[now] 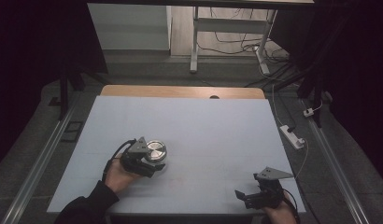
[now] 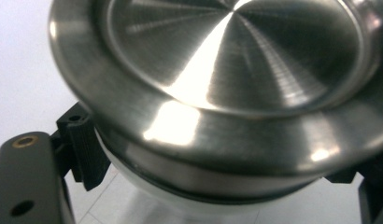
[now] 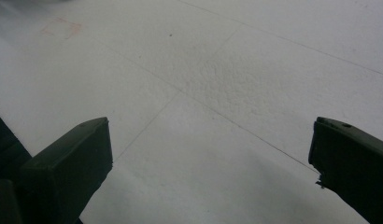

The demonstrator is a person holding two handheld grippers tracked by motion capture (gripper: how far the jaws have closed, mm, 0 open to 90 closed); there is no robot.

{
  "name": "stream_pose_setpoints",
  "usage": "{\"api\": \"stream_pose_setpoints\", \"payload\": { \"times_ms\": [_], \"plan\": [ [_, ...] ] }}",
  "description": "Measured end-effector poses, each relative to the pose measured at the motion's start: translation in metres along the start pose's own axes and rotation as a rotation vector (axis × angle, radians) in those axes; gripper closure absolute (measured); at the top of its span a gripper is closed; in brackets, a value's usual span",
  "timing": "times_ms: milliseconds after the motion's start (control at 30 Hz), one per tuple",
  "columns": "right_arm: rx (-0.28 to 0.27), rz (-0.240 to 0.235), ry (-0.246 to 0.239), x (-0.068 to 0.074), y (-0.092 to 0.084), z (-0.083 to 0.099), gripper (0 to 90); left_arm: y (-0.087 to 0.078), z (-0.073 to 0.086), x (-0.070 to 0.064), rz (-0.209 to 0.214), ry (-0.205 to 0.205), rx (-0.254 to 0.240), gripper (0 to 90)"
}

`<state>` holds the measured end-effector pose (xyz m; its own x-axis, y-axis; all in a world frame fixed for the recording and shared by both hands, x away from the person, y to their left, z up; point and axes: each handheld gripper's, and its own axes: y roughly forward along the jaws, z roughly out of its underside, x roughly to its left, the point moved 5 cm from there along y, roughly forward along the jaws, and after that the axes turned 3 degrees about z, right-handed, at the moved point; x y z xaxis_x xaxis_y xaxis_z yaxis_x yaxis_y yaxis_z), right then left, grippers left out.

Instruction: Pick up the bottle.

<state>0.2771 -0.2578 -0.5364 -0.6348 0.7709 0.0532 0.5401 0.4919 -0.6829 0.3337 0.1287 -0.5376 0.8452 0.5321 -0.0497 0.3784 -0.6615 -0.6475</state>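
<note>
Worktop (image 1: 203,126) lies bare around the tin (image 1: 156,150), clamped by the left hand-held gripper (image 1: 154,165); right hand-held gripper (image 1: 243,196) gapes wide, holding nothing, well apart.

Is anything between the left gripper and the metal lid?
Nothing visible. The left gripper is already shut on the jar just under the metal lid; a ribbed pad presses its side.

White-covered table (image 1: 213,126), wooden far edge exposed. One round jar with steel lid (image 1: 156,151) stands on its left-front area.
</note>
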Motion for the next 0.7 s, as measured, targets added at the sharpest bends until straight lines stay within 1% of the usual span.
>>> {"api": "stream_pose_setpoints", "payload": {
  "times_ms": [167, 333, 533, 700],
  "plan": [
    [-0.002, 0.001, 0.006, -0.001, 0.000, 0.000, 0.0, -0.004, -0.010, -0.002, 0.017, 0.011, -0.001, 15.5],
    [-0.007, 0.000, 0.013, -0.002, -0.001, 0.000, 0.0, -0.006, -0.021, -0.007, 0.036, 0.037, 0.000, 15.5],
    [-0.010, 0.003, 0.014, -0.002, -0.001, 0.000, 0.0, -0.008, -0.037, -0.010, 0.063, 0.042, -0.027, 15.5],
    [-0.013, 0.003, 0.020, -0.002, -0.001, 0.000, 0.0, -0.008, -0.051, -0.012, 0.081, 0.049, -0.037, 15.5]
  ]
}}
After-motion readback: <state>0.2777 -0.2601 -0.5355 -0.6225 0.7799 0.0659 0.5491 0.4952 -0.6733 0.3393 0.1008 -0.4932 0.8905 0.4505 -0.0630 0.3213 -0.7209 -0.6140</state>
